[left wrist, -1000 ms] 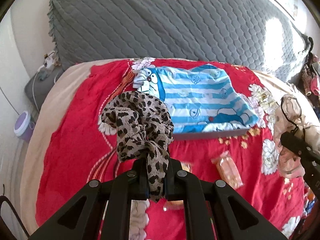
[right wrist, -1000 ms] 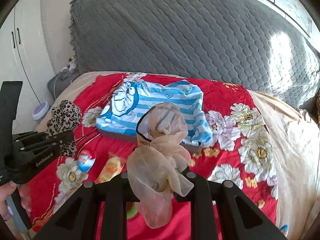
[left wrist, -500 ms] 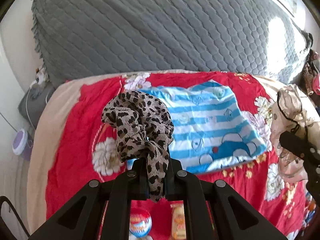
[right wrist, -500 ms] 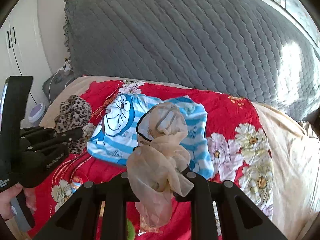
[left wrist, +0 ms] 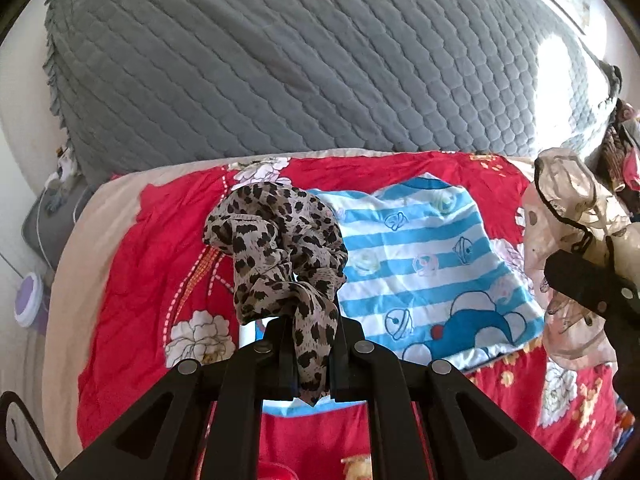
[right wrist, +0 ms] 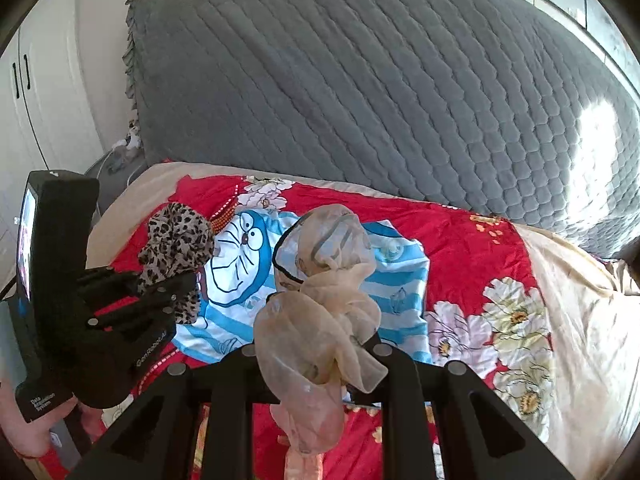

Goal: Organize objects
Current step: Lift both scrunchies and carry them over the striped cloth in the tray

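Tech A: Left gripper [left wrist: 308,344] is pinching the leopard scarf [left wrist: 276,252]; right gripper [right wrist: 316,360] is pinching the beige scarf [right wrist: 328,280] — both hanging above the striped cartoon box [left wrist: 420,272].

Tech B: Nothing is looking deposited yet — placement is remaining.

Striped cartoon cloth [left wrist: 424,264] on red floral bed [left wrist: 160,248]

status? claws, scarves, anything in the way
Left claw shut on leopard scarf. Right claw shut on beige scarf. Both held above striped cartoon box on red blanket. Nothing between.
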The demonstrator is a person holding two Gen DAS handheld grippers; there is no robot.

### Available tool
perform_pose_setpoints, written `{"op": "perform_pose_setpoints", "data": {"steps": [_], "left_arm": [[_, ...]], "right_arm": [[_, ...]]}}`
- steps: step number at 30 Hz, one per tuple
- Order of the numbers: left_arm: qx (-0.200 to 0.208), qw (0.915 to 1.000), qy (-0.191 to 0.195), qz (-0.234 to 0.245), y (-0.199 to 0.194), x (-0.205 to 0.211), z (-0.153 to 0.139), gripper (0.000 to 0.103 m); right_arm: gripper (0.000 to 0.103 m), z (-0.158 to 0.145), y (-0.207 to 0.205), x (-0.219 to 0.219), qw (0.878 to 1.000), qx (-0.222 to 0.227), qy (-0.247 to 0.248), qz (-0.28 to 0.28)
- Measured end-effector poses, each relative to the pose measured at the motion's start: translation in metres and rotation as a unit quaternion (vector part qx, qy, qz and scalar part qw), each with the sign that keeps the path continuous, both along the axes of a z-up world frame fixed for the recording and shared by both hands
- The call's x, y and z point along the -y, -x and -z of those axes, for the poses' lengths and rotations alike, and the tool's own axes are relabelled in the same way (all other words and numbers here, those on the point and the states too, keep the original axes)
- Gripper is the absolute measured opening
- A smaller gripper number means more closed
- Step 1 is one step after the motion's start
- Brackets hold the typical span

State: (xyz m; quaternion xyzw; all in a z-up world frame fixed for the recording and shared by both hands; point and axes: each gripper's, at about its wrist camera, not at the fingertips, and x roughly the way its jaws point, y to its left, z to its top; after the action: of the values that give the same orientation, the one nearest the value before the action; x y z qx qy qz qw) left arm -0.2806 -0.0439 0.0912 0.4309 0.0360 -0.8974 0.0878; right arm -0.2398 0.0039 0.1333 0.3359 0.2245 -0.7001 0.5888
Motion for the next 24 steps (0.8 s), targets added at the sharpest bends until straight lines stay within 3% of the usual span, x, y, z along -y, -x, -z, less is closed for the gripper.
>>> {"op": "perform_pose_setpoints", "data": {"steps": [8,24], "left_arm": [[0.005,0.9999,-0.008,-0.006,0.019,0.000,0.018,0.010],[0.024,0.9996,-0.008,-0.011,0.042,0.003,0.062,0.010]], "right_arm": [[0.021,0.023,0.008,0.015,1.000,-0.001,0.006,0.002],[0.021,0.088,0.030,0.042,0.999,0.019,-0.032,0.010]]}}
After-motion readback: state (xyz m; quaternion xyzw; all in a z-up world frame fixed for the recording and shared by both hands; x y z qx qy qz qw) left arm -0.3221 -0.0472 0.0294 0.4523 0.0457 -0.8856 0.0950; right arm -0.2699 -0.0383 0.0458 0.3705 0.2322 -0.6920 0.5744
